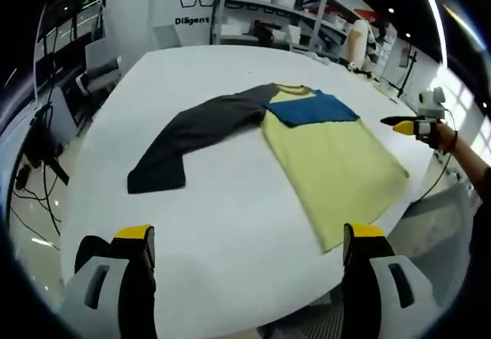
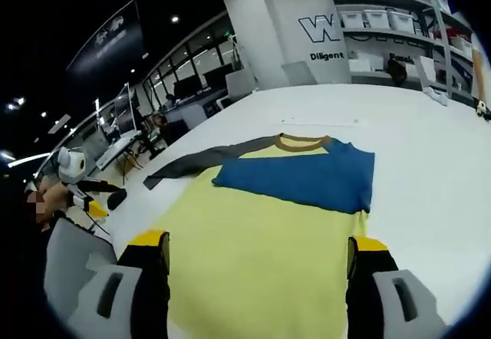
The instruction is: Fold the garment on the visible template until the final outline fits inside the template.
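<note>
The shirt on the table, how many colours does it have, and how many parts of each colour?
Yellow body: 1
Blue sleeve, folded across the chest: 1
Dark grey sleeve, spread out: 1
Brown collar: 1
Total: 4 parts, 4 colours, 1 shirt

The left gripper (image 1: 249, 247) sits above the near edge of the white table (image 1: 230, 224), jaws spread wide with nothing between them. Ahead of the jaws lies the garment (image 1: 330, 159), spread flat: a yellow body extending ahead and to the right, a blue sleeve (image 1: 311, 110) folded across its far end, and a dark grey sleeve (image 1: 196, 136) stretched out ahead and to the left. The right gripper (image 1: 403, 126) hovers at the far right, just past the garment's edge. Shelving (image 1: 284, 9) stands beyond the table.
</note>
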A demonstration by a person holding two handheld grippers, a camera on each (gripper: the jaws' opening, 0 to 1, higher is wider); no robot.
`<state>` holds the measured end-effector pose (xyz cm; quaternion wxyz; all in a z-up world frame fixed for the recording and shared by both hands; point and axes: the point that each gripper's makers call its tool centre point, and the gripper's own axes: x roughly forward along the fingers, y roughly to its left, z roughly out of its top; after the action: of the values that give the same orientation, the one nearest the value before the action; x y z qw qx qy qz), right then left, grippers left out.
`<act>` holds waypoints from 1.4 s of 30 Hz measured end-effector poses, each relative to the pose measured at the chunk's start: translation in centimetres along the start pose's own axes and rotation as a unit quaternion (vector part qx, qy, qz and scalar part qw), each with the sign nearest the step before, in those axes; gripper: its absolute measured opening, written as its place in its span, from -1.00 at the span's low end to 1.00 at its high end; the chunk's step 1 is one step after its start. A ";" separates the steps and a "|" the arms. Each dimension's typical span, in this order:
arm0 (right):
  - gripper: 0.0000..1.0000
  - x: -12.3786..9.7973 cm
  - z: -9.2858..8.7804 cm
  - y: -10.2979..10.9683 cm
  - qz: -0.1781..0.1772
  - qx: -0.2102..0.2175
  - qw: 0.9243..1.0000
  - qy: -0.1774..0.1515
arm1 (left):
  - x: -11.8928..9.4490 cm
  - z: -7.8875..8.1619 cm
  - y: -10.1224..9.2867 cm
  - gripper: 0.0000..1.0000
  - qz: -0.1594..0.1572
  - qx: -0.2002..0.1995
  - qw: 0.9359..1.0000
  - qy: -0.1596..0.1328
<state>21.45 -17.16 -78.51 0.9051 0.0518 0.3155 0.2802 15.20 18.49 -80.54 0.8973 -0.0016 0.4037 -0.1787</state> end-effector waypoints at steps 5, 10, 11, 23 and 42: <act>0.94 -0.9 -0.5 0.9 0.005 -0.003 1.000 0.000 | 0.0 0.3 1.5 0.98 0.014 -0.005 1.000 -0.004; 0.94 -1.8 -1.3 1.6 0.002 -0.020 1.000 0.007 | 0.4 0.9 3.6 0.98 0.033 -0.010 0.999 -0.009; 0.93 -1.8 -1.3 1.6 0.003 -0.021 1.000 0.004 | 0.5 1.0 3.8 0.97 0.034 -0.008 0.999 -0.010; 0.83 -2.3 -1.7 2.2 0.008 -0.026 1.000 0.005 | 2.4 2.4 8.8 0.65 0.067 -0.030 0.997 -0.033; 0.62 -3.1 -1.0 1.3 -0.011 -0.014 1.000 -0.020 | 5.1 2.5 13.6 -0.06 0.097 -0.055 0.993 -0.027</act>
<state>18.27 -17.83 -77.24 0.9148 0.0415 0.2943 0.2735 24.47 29.23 -84.50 0.9197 -0.0164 0.3864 -0.0682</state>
